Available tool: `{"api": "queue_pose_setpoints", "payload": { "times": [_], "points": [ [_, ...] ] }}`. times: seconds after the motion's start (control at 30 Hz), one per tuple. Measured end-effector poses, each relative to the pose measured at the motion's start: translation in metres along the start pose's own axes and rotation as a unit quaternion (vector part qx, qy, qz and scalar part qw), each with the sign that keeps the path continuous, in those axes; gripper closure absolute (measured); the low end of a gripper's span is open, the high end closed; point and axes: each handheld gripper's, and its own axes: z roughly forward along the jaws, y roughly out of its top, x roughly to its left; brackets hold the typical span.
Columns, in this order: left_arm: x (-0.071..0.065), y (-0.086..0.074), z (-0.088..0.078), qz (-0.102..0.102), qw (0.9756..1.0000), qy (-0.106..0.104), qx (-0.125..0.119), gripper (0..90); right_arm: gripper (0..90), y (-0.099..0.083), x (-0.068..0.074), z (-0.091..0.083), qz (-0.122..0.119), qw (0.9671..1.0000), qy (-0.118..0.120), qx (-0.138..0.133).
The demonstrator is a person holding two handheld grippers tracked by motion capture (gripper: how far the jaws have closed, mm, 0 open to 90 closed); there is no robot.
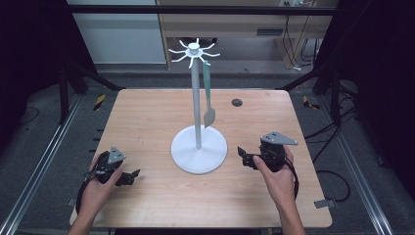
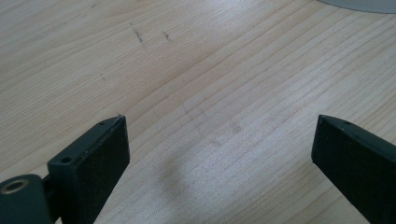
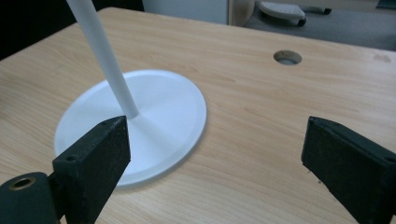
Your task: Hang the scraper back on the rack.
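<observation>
Dark framing and grey floor are seen all round a light wooden table [image 1: 147, 117], which has rounded corners and a small round cable hole [image 1: 237, 102] near its far edge. No brand, label or writing can be made out anywhere, on the table or on the gear. Planted roughly mid-table is a white stand [image 1: 197, 98], made up of a wide round base, a thin upright pole and a crown of short hooks on top. A pale green spatula [image 1: 208, 95] is hung from one of those hooks, blade down, just beside the pole and well above the base. Next down in size, the right gripper [image 1: 243, 155] is held low over the table just to the right of the stand's base, pointed toward it; in the right gripper view its jaws are spread wide with nothing between them, and the base and pole are seen close ahead on the left. The left gripper [image 1: 133, 177] is held near the table's front left, well apart from the stand, its jaws also spread wide over bare wood, with only faint scuff marks [image 2: 137, 33] seen ahead.
</observation>
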Motion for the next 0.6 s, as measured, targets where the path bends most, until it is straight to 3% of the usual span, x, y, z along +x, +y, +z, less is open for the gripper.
{"api": "queue_pose_setpoints", "payload": {
  "times": [0.6],
  "points": [
    [0.0, 0.0, 0.0, 0.001, 1.0, -0.001, 0.0, 4.0, 9.9, -0.041, -0.023, 0.029, 0.033, 0.997, -0.04, 0.057]
  ]
}}
